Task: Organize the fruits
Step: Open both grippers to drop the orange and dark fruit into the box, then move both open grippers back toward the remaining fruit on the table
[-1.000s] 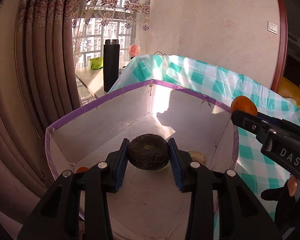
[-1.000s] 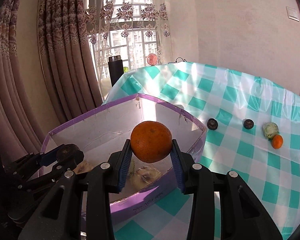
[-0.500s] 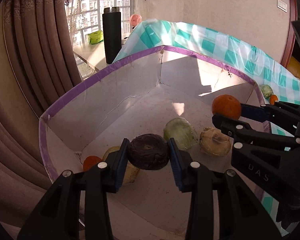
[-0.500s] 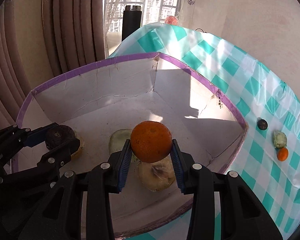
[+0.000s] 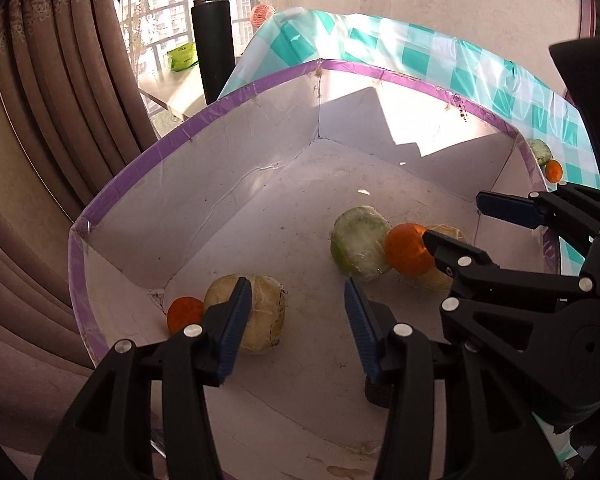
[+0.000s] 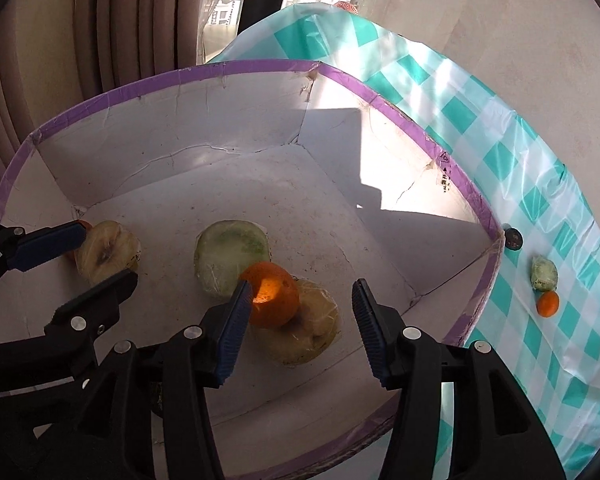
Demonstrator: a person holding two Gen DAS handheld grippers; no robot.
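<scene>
Inside the purple-rimmed cardboard box [image 6: 380, 100], both grippers [image 5: 296, 320] [image 6: 300, 316] gape over a dimpled orange [image 6: 274, 294].

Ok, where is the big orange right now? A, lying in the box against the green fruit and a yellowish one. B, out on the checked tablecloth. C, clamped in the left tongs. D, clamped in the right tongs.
A: the orange lies in the box, touching the green fruit and a yellowish fruit, while the right tongs and left tongs stand open.
</scene>
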